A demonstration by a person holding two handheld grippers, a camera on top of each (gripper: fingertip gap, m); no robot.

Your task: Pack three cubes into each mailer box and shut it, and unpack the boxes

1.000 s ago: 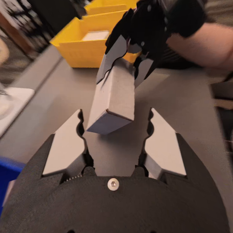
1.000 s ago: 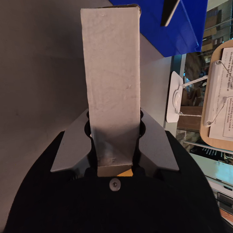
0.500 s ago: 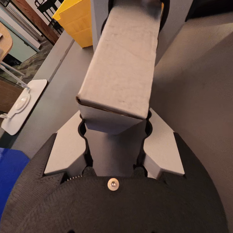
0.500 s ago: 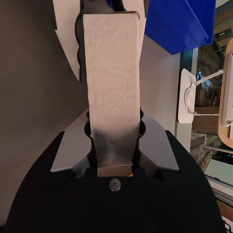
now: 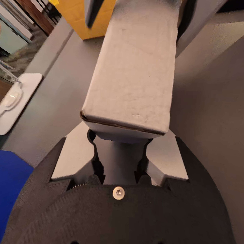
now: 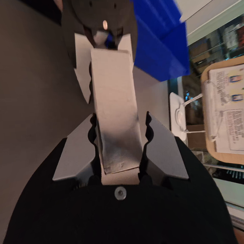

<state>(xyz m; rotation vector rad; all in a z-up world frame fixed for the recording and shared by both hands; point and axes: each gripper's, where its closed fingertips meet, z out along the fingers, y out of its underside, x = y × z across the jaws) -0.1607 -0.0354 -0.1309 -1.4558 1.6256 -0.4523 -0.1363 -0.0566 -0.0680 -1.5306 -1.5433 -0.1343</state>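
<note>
A white mailer box (image 5: 132,72) hangs in the air between both grippers, above the grey table (image 5: 204,92). My left gripper (image 5: 121,137) is shut on the box's near end, whose flap is closed. In the right wrist view the box (image 6: 114,99) lies tilted between the fingers of my right gripper (image 6: 120,114), which is open, with a gap on each side. The left gripper's fingers (image 6: 81,74) clamp the far end there. One of the right gripper's fingers (image 5: 89,11) shows at the top of the left wrist view. No cubes are visible.
A blue bin (image 6: 158,46) stands at the table edge, also in the left wrist view (image 5: 10,178). A yellow bin (image 5: 79,19) is at the far end. A white stand base (image 6: 176,116) and a wooden board with papers (image 6: 224,105) lie beyond the edge.
My left gripper moved up to the box and shut on its free end. My right gripper, shut on the box before, has opened, and the box now sits tilted between its fingers.
</note>
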